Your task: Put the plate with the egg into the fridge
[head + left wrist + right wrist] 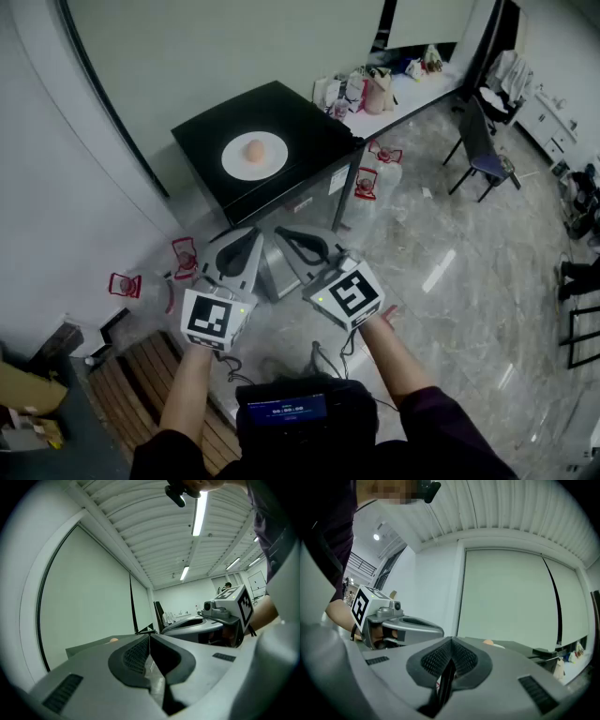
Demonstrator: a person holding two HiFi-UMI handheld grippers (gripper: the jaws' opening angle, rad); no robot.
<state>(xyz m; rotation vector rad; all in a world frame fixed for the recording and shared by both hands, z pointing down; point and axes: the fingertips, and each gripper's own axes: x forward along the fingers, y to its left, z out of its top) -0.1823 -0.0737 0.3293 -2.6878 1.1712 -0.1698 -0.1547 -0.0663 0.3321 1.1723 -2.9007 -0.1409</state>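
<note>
One fridge (314, 127) with a black top stands in the upper middle of the head view. Below it, at the frame's centre, are two hand-held grippers held side by side. Both the left hand-held gripper (246, 238) and the right hand-held gripper (289, 236) have their jaws pressed together, gripping nothing and clear of the fridge. One white plate (234, 163) sits on the fridge top, with one egg (254, 151) at its middle.

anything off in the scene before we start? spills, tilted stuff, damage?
Nothing stands out. The plate lies flat on top of the fridge, with the egg whole near its middle. The left gripper and right gripper are shut and empty.
</note>
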